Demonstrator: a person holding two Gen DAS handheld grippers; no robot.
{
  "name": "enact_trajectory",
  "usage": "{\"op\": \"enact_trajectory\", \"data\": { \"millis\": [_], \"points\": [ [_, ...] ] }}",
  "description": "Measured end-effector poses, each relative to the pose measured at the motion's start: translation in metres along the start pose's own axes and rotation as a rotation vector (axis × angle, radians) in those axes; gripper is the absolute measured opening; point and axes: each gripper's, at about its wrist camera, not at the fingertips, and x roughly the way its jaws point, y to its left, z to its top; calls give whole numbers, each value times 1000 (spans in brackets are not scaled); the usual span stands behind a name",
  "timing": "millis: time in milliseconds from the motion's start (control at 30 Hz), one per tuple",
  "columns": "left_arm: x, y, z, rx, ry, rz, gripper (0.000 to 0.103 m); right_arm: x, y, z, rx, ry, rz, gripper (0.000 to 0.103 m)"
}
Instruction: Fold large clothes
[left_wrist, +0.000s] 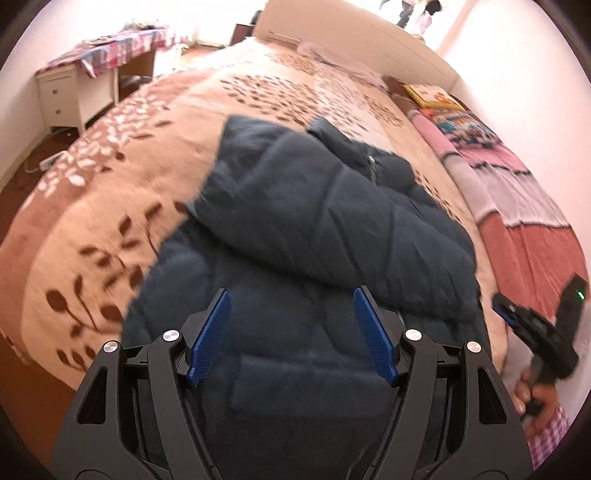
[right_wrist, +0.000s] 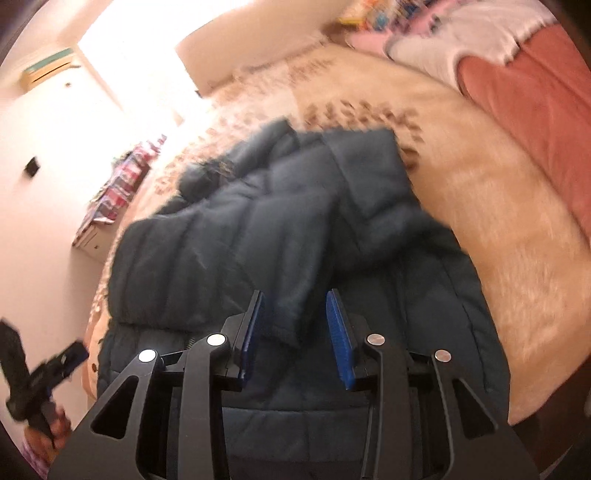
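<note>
Hovering over the dark quilted jacket (left_wrist: 314, 221) on the bed (left_wrist: 110, 184), your left gripper (left_wrist: 291, 336) and right gripper (right_wrist: 295, 339) both gape, grasping nothing.

A bed (left_wrist: 122, 192) with leaf-print blanket carries a dark quilted jacket (left_wrist: 314, 229).

A dark navy quilted puffer jacket (left_wrist: 314, 229) lies on the bed, its sleeves folded inward across the body, collar at the far end, hem nearest the camera.
</note>
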Motion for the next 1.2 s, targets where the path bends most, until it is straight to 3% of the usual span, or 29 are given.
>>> {"op": "enact_trajectory", "data": {
  "millis": [200,367,467,833,1200],
  "points": [
    [-5,12,1,-43,-28,9,68,34,22,9,-58,73,53,37],
    [-12,30,-9,-62,-24,38,68,72,11,6,-25,177,-15,37],
    [-16,46,-13,-91,-27,61,68,90,0,1,-15,229,-51,27],
    [-6,48,26,-109,-93,59,68,94,-5,-11,-35,243,-67,27],
    [7,50,23,-57,-52,86,68,112,1,-4,-67,287,-127,27]
  ]
}}
